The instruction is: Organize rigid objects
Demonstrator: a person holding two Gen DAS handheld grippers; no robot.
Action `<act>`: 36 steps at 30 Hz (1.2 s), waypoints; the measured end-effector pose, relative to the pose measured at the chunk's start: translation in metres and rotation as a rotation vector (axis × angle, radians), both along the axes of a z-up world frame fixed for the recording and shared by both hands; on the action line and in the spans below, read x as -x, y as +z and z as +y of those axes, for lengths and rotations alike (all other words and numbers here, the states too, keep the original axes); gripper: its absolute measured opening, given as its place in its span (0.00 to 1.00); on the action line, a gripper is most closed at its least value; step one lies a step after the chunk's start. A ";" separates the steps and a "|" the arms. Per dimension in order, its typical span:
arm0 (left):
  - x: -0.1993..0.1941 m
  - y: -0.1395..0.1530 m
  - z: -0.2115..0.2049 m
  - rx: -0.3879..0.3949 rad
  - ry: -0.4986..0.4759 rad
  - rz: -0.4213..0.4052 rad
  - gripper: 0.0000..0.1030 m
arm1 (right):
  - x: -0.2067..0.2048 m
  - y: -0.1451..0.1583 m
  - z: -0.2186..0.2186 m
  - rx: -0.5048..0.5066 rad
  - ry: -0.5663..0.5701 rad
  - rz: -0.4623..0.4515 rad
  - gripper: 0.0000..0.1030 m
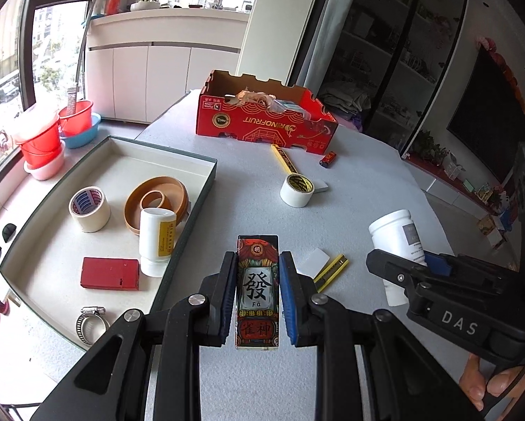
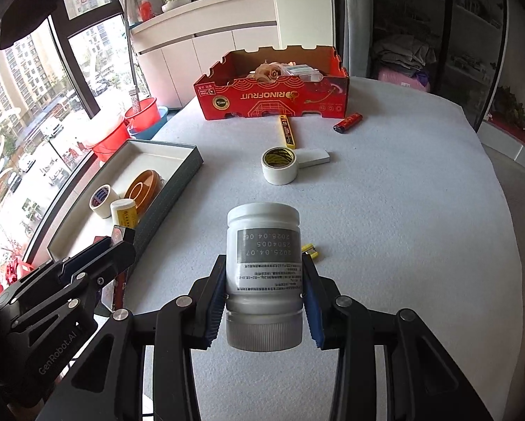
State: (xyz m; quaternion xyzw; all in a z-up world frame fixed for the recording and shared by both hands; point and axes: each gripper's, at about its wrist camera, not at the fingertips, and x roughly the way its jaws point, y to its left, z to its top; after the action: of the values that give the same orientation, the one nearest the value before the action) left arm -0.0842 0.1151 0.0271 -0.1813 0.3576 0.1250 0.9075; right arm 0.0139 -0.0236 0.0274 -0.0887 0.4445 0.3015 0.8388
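The left gripper point(image 1: 257, 289) is clamped on a printed box point(image 1: 257, 273), its blue pads pressed to the box's long sides, held above the table point(image 1: 350, 182) just right of the tray point(image 1: 195, 210). The right gripper point(image 2: 264, 294) grips a white jar point(image 2: 264, 263), lid toward the camera and base pointing away, also over the table; from the left wrist view this jar point(image 1: 397, 235) shows at the right. Beside the box on the table lie a white card point(image 1: 315, 259) and a yellow-black cutter point(image 1: 332, 269). In the tray are a hose clamp point(image 1: 91, 319), a red block point(image 1: 109, 273), a white bottle point(image 1: 156, 240) lying on its side, a tape roll point(image 1: 89, 208) and a brown ring point(image 1: 157, 203). Farther out on the table stands a second tape roll point(image 2: 280, 165), touching a white slab point(image 2: 313, 157). Beyond it lie a yellow pencil-like stick point(image 2: 287, 131) and a red lighter point(image 2: 348, 122), then the red carton point(image 2: 273, 100) holding assorted things at the far edge.
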 end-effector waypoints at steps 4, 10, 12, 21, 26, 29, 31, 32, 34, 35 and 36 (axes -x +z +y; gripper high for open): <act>0.016 0.004 0.018 0.010 0.050 -0.023 0.25 | 0.011 0.006 0.021 0.002 0.040 -0.015 0.39; 0.037 0.008 0.041 0.005 0.115 -0.046 0.25 | 0.026 0.014 0.054 0.005 0.108 -0.035 0.39; 0.042 0.010 0.049 0.004 0.136 -0.050 0.25 | 0.030 0.016 0.064 0.002 0.129 -0.037 0.39; 0.062 0.010 0.088 0.004 0.226 -0.053 0.25 | 0.042 0.025 0.111 -0.004 0.221 -0.049 0.39; 0.070 0.016 0.108 -0.008 0.267 -0.060 0.25 | 0.043 0.031 0.137 -0.014 0.268 -0.055 0.39; 0.070 0.023 0.123 0.004 0.300 -0.070 0.25 | 0.040 0.034 0.150 -0.021 0.290 -0.055 0.39; 0.070 0.030 0.133 0.015 0.320 -0.087 0.25 | 0.035 0.038 0.157 -0.029 0.295 -0.051 0.39; 0.069 0.035 0.138 0.006 0.329 -0.094 0.25 | 0.033 0.041 0.160 -0.036 0.297 -0.049 0.39; 0.067 0.045 0.145 -0.011 0.339 -0.107 0.25 | 0.028 0.048 0.167 -0.046 0.303 -0.050 0.39; 0.065 0.049 0.148 -0.017 0.342 -0.112 0.25 | 0.026 0.051 0.171 -0.048 0.305 -0.056 0.39; 0.063 0.052 0.151 -0.023 0.343 -0.116 0.25 | 0.024 0.054 0.174 -0.052 0.307 -0.060 0.39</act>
State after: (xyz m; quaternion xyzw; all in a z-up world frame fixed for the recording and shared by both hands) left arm -0.1474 0.2663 0.0786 -0.2360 0.2670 0.2717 0.8940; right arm -0.0098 0.1503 0.0815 -0.1429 0.3925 0.4347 0.7979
